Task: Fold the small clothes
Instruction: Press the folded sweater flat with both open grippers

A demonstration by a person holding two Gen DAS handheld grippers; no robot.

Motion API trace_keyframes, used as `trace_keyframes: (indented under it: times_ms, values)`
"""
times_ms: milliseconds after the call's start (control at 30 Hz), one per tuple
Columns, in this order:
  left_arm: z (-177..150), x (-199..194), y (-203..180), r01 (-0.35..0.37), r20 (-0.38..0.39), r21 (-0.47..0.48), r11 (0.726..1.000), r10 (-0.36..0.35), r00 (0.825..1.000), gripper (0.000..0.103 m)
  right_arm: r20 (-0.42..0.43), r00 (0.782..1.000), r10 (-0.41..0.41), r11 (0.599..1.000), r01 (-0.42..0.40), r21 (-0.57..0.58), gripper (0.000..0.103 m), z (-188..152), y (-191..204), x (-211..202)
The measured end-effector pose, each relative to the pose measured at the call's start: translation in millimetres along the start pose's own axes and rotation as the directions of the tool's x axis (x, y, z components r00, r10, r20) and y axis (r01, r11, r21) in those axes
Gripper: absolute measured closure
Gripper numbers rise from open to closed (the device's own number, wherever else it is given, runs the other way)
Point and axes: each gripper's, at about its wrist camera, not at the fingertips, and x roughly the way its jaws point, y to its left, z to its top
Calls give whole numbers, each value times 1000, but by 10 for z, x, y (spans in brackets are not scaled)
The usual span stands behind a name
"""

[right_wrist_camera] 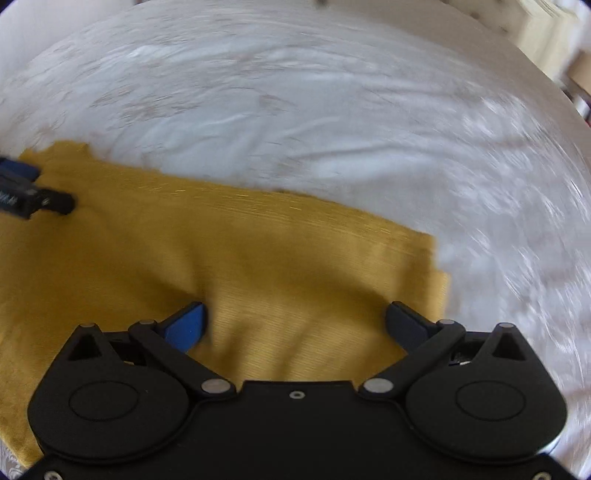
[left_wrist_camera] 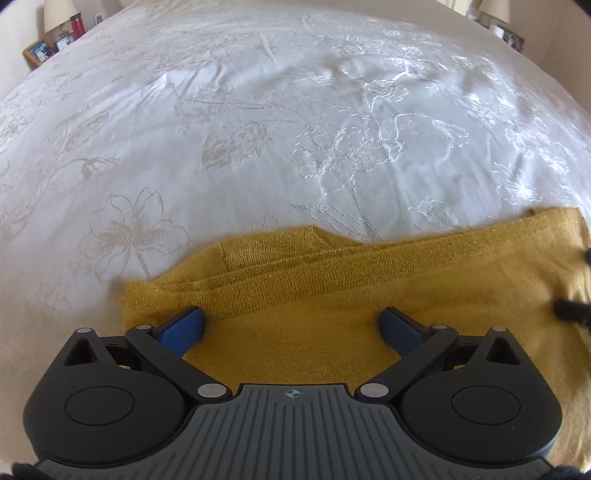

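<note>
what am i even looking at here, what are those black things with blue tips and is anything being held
Those black things are two hand-held grippers, one in each of a person's hands, each with a wide-angle camera looking forward along its two blue-padded fingers. One picture is from the left gripper, the other from the right gripper, and that one is blurred.

Both point down at a mustard-yellow knitted garment, already folded over itself into layers, lying on a white bedspread with an embroidered flower pattern. At the far corners of the left picture, cluttered bedside tables show, one with a red bottle.

Nothing is held: both grippers stand wide open above the garment, with cloth showing between the fingers but not pinched. Each gripper's tip peeks into the edge of the other's picture.
</note>
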Motion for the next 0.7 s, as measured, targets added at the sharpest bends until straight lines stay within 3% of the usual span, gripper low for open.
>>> trace_keyframes:
  times_ms: [100, 200, 400, 500, 600, 700]
  values:
    - [12, -84, 6, -1, -2, 3, 1000, 1, 1000, 0, -22, 999, -38, 997, 39, 61, 1, -36, -192, -58]
    - [-64, -336, -23, 0, 28, -16, 1000, 1, 1000, 0, -2, 1000, -25, 990, 25, 142, 1, -88, -288, -247]
    - [-562, -842, -276, 13, 49, 38, 999, -15, 999, 0, 18, 999, 46, 983, -48, 175, 1, -402, -158, -646]
    - [-846, -907, -327, 18, 8, 53, 998, -18, 1000, 0, -29, 998, 49, 981, -43, 189, 1, -622, -107, -711]
    - [-1129, -854, -303, -6, -65, 68, 998, 11, 998, 0, -128, 992, 13, 974, 16, 224, 1, -907, -155, -709]
    - [-1349, -793, -184, 0, -115, 21, 1000, 2, 993, 0, -193, 981, -18, 955, 74, 287, 1, -1141, -304, -704]
